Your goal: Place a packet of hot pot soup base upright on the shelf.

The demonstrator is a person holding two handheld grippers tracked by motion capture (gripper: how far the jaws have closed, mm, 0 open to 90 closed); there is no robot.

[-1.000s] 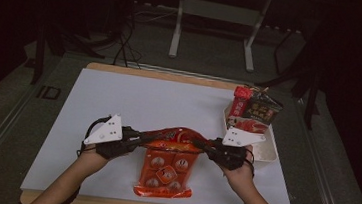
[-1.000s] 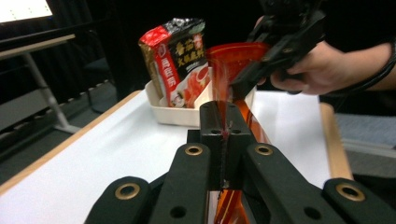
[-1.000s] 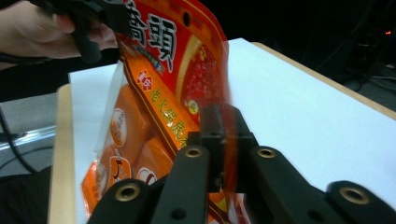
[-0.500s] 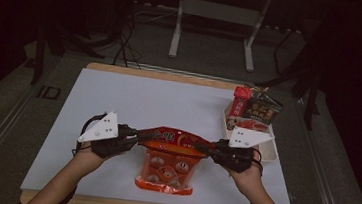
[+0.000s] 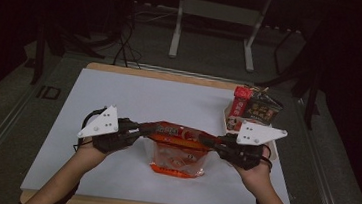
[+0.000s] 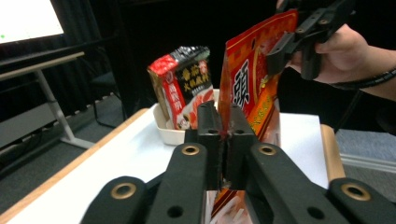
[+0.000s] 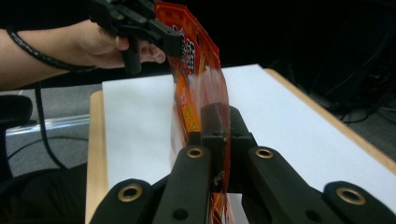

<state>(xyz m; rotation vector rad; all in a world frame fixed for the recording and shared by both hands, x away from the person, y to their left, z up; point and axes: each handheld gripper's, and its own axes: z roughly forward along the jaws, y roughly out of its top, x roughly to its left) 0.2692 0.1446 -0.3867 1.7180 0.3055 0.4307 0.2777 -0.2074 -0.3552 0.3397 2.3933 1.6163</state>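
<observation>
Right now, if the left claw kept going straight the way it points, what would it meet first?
Beyond the red snack bag pinched in the left claw, the line leads to the right claw gripping the bag's far edge. Depth is unclear; the white tray of packets sits off to one side.

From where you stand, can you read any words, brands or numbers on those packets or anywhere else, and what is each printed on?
"頭": large white character on the red snack bag held up between both grippers; its other print is too blurred to read.
"ID": pale letters on the dark floor strip left of the table.
Red and black packets in the white tray: Chinese print, too small and blurred to read.
</observation>
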